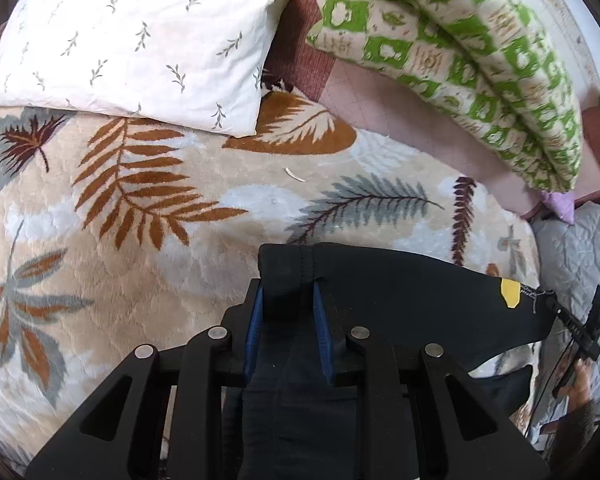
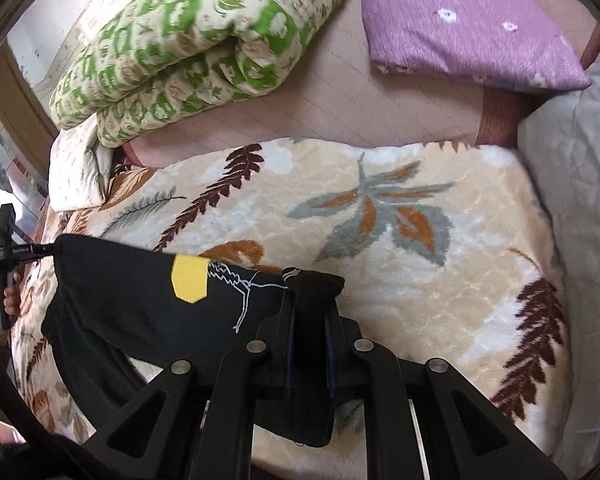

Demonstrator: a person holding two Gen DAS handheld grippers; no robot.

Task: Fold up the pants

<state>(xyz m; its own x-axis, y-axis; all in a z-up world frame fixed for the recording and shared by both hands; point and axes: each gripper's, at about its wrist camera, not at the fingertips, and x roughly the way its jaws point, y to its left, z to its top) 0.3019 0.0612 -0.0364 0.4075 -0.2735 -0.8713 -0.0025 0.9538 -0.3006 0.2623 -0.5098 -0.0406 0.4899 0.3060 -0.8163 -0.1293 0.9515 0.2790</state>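
Observation:
The black pants [image 1: 400,292] with a yellow patch [image 1: 510,293] hang stretched between my two grippers above a leaf-patterned blanket [image 1: 160,208]. My left gripper [image 1: 288,300] is shut on one end of the waistband, black fabric bunched between its blue pads [image 1: 256,320]. My right gripper [image 2: 310,304] is shut on the other end of the pants [image 2: 140,304]; the yellow patch [image 2: 190,280] and white stitching show beside it. The right gripper also shows at the far right of the left wrist view [image 1: 580,332], and the left gripper shows at the far left of the right wrist view [image 2: 8,252].
A white pillow with grey sprigs [image 1: 140,36] lies at the blanket's far left. A folded green-and-cream quilt [image 1: 460,48] [image 2: 204,40] lies behind on a pink sheet [image 2: 340,108]. A purple pillow [image 2: 468,28] and a white quilt [image 2: 572,168] lie at the right.

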